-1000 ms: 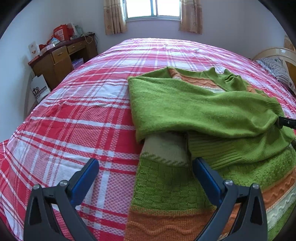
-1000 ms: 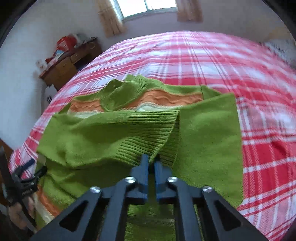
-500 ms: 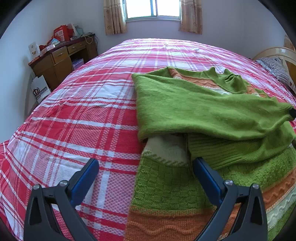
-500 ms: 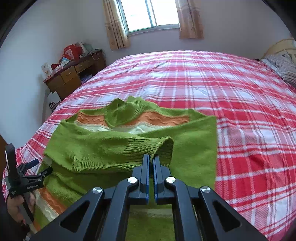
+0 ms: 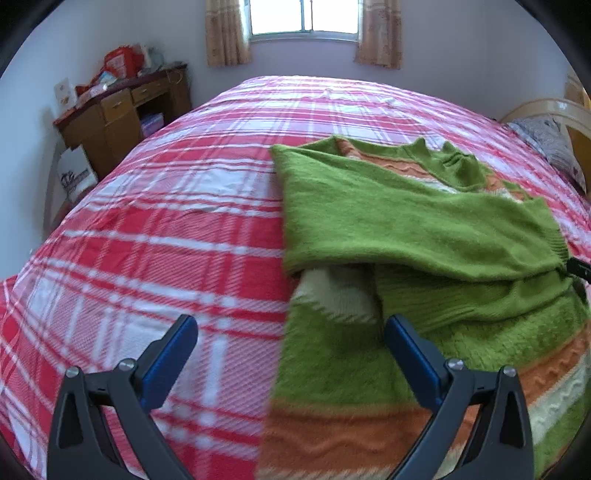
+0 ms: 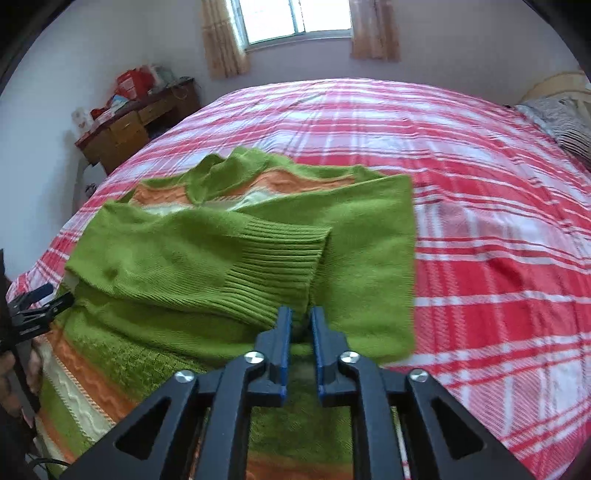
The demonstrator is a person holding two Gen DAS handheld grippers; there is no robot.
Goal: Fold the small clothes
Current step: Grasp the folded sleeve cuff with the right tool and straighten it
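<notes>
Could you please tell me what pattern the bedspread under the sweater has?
Red, pink and white plaid; the bedspread shows best in the left wrist view.

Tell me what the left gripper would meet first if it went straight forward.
Probably the sweater: its cream band and folded green sleeve lie just ahead of the open left gripper. Depth is unclear, so it may touch the bedspread first.

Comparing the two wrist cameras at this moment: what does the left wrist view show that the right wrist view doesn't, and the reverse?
Left wrist only: the left tool up close, wide open over the sweater's hem edge, one finger over the plaid bedspread; the cream patch under the folded sleeve.

Right wrist only: the right tool, its fingers slightly apart around the ribbed cuff of the sleeve laid across the sweater; the person's left hand at the left edge.

Both: green sweater with orange and cream stripes, bedspread, wooden desk, curtained window, pillow.
</notes>
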